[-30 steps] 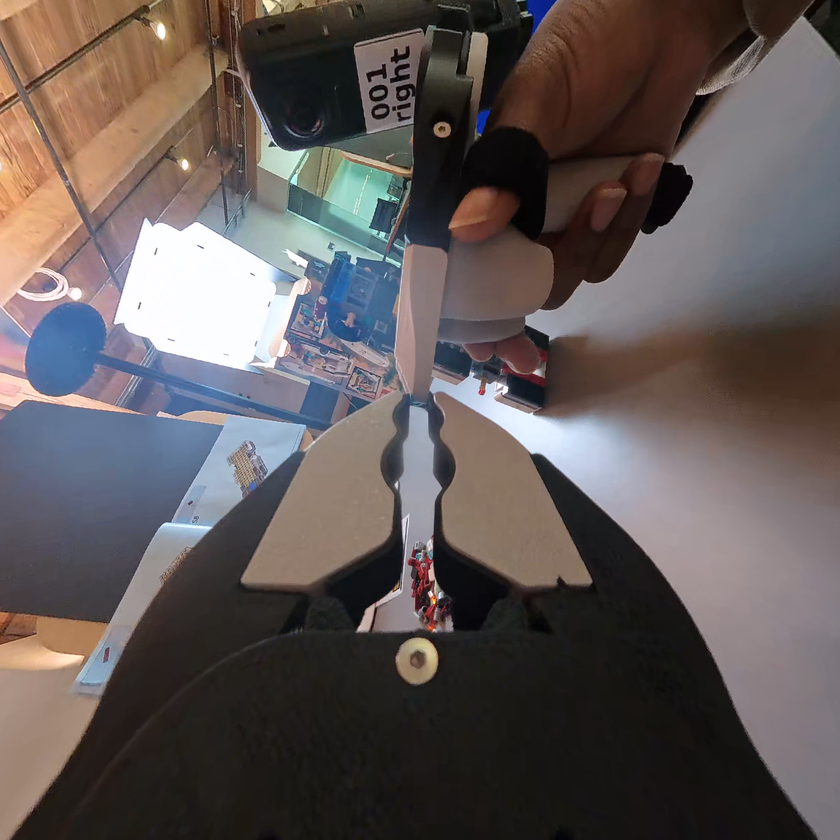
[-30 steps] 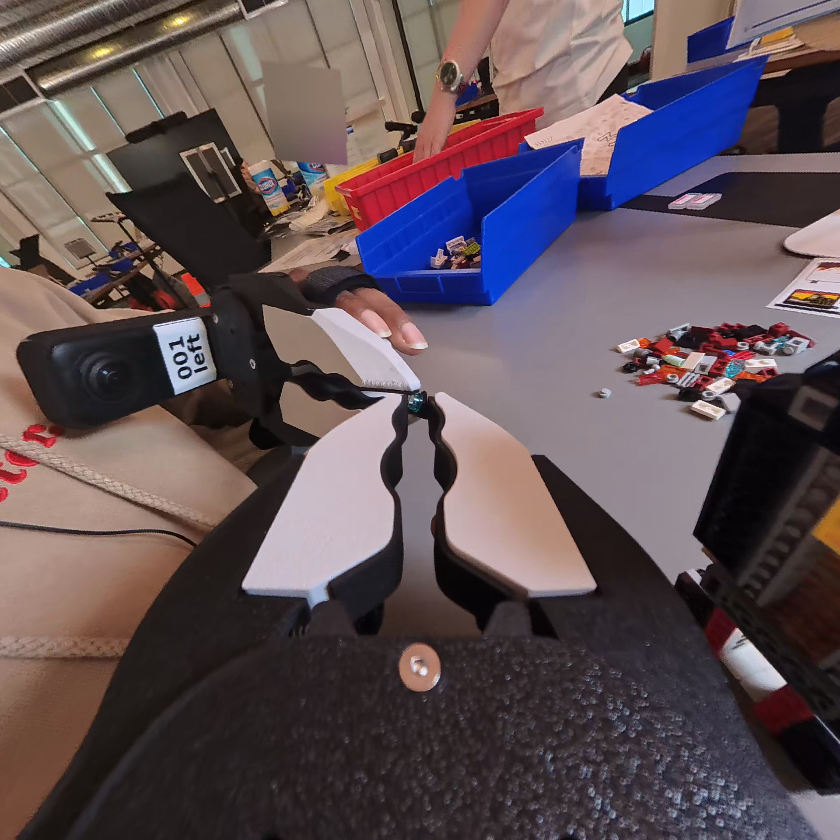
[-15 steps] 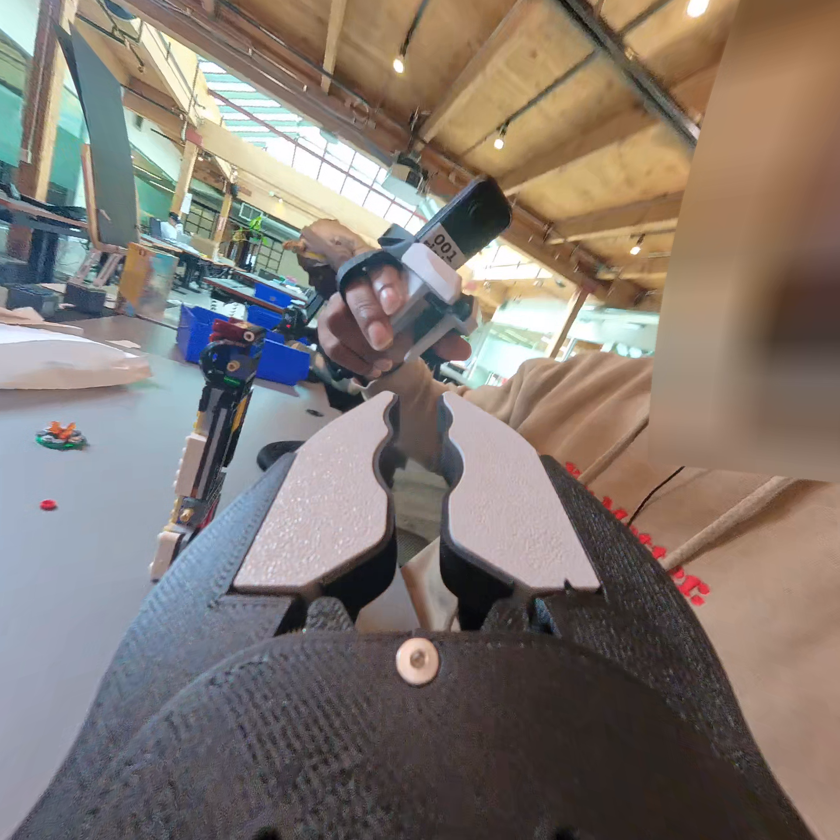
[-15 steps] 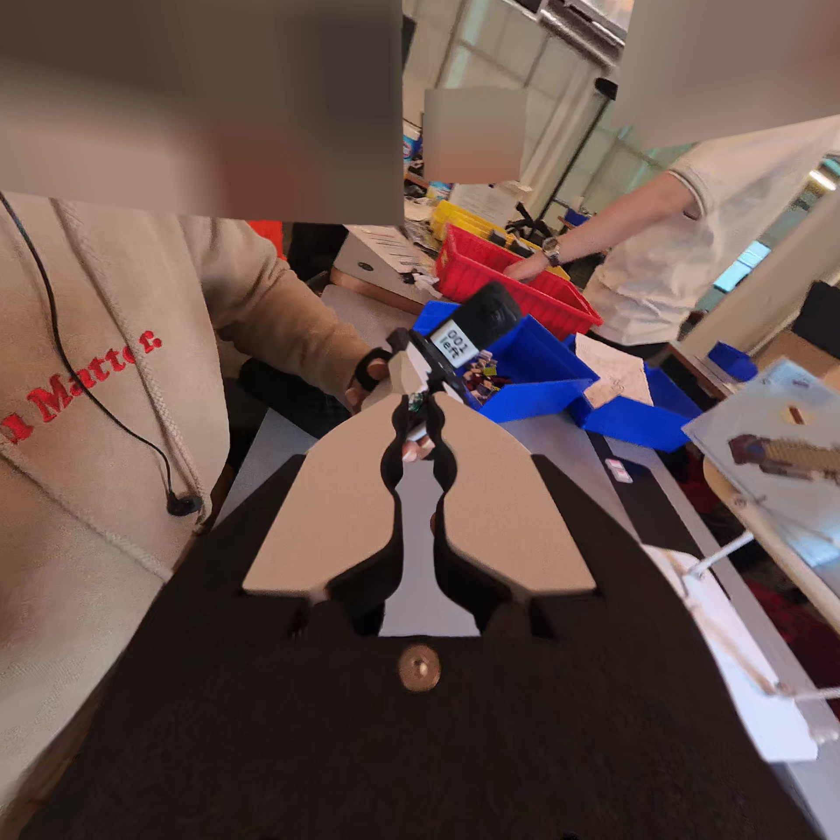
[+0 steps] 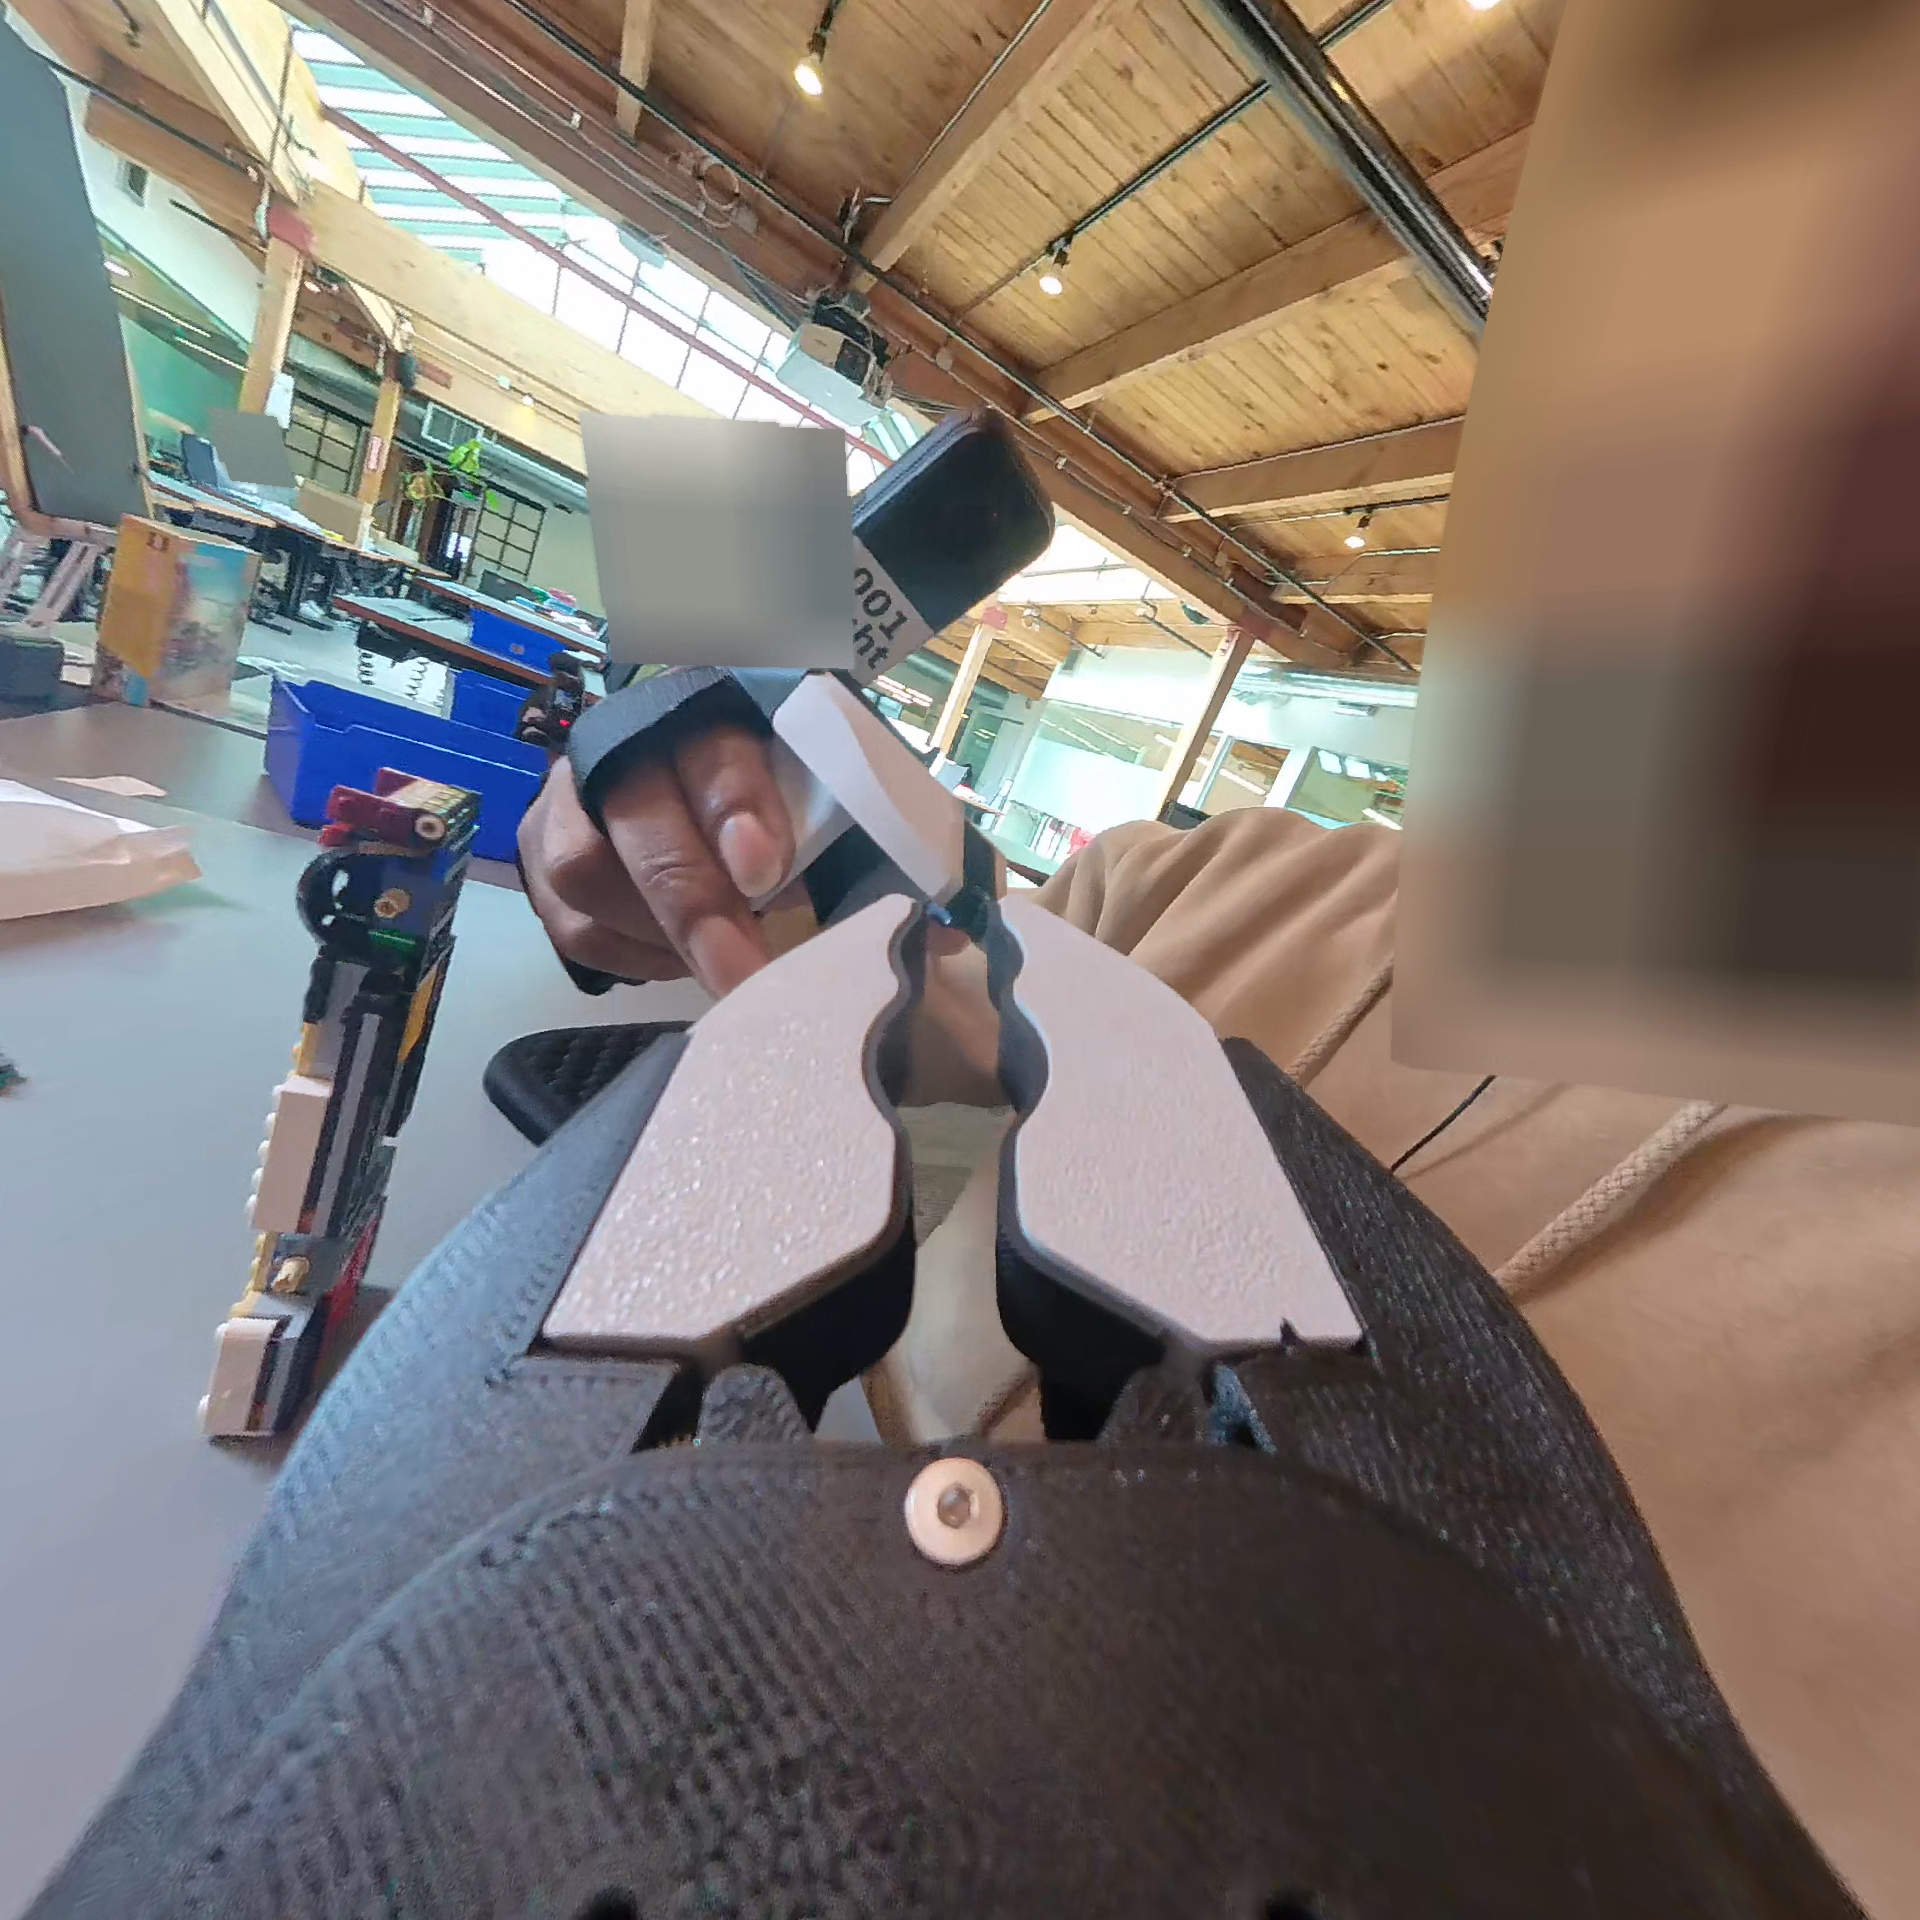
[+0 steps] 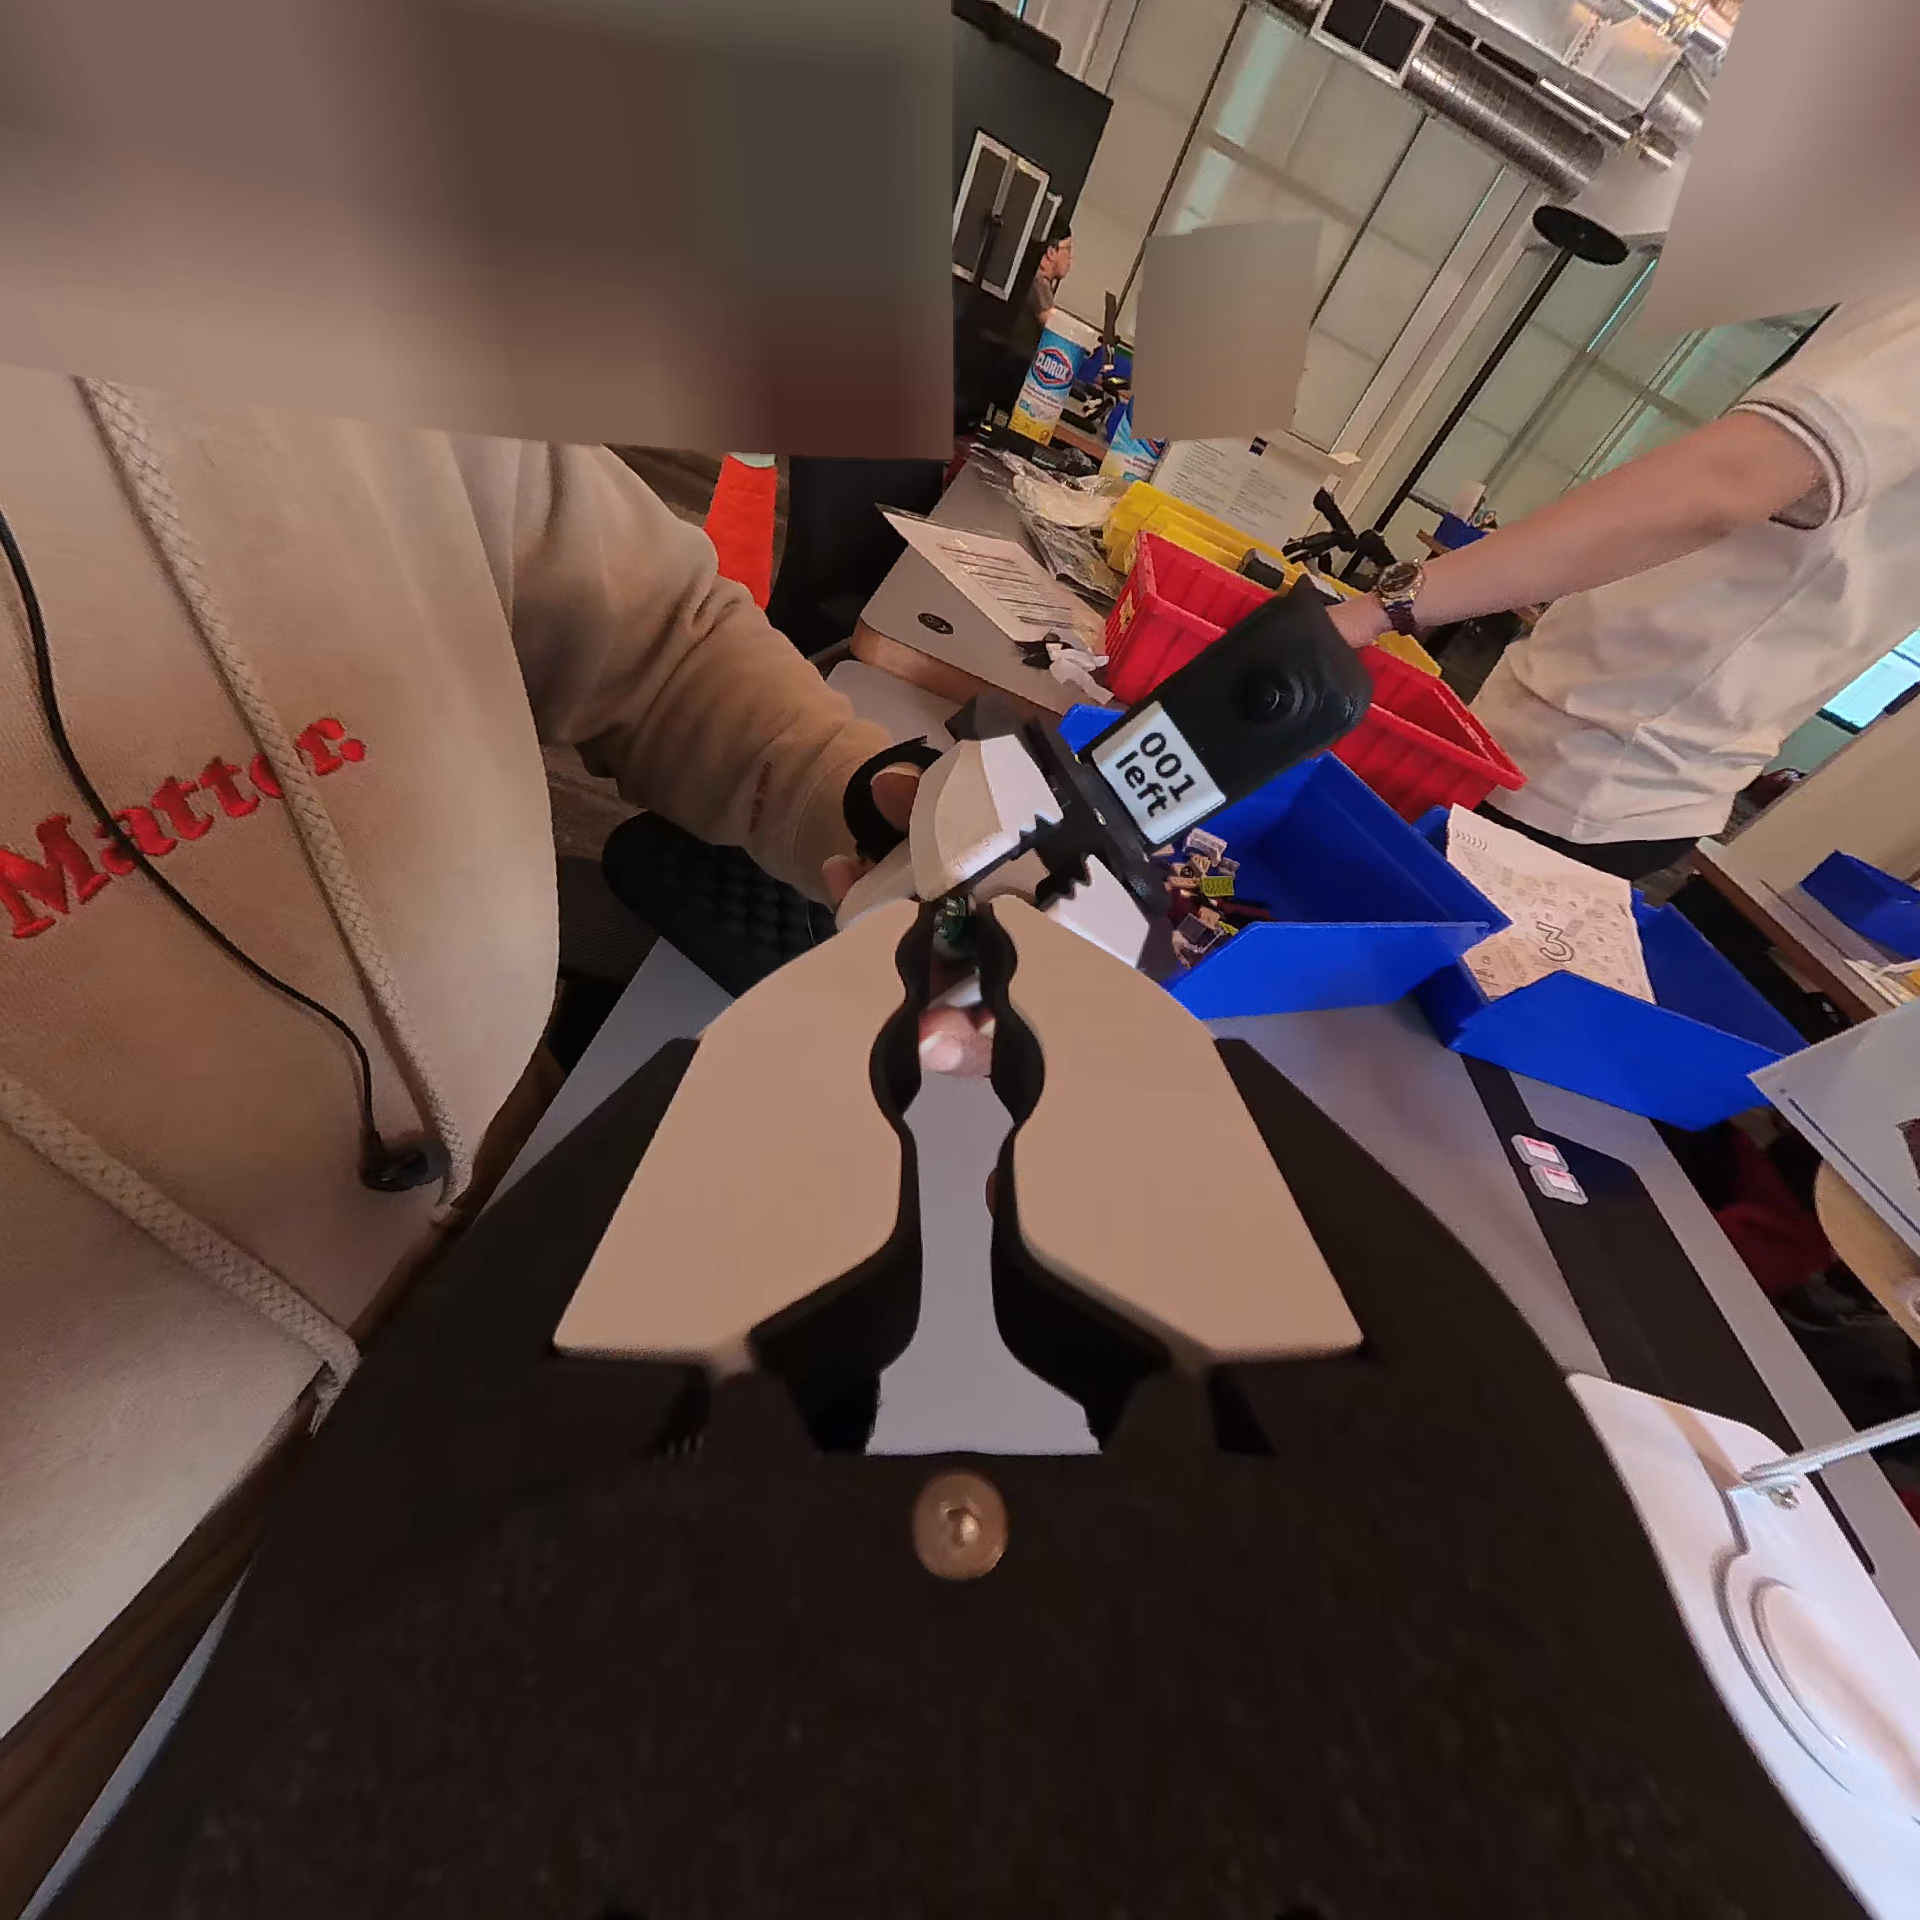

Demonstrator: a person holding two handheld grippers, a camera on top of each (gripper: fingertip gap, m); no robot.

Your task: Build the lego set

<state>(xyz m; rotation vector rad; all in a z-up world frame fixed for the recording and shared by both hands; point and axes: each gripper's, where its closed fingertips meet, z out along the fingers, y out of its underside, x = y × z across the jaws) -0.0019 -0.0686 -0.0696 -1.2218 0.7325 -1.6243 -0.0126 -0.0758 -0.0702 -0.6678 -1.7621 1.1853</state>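
Both grippers are held up in the air, tip to tip, in front of the person's beige hoodie (image 6: pixel 260 831). My right gripper (image 6: pixel 956 916) is shut on a small round green and dark brick piece (image 6: pixel 951 925) at its very tips. My left gripper (image 5: pixel 956 914) is open. Its tips stand closely around the same piece (image 5: pixel 940 914), with a slit left at one pad. In the left wrist view a white finger (image 5: pixel 862 800) of the right gripper slants down to the piece. In the right wrist view the left gripper's white fingers (image 6: pixel 966 821) come in from above.
A tall brick model (image 5: pixel 353 1039) stands on the grey table (image 5: pixel 125 1143) to the left. Blue bins (image 6: pixel 1351 935) with loose bricks and a red bin (image 6: pixel 1195 623) lie beyond. Another person (image 6: pixel 1662 675) reaches into the bins. A white stand (image 6: pixel 1787 1610) is at the right edge. The grippers are tip to tip, or close to it.
A second ago both grippers' tips met on the piece low over the table. The left then opened and drew away; both swung up. Now its tips are back around the piece, narrower. The right kept its hold.
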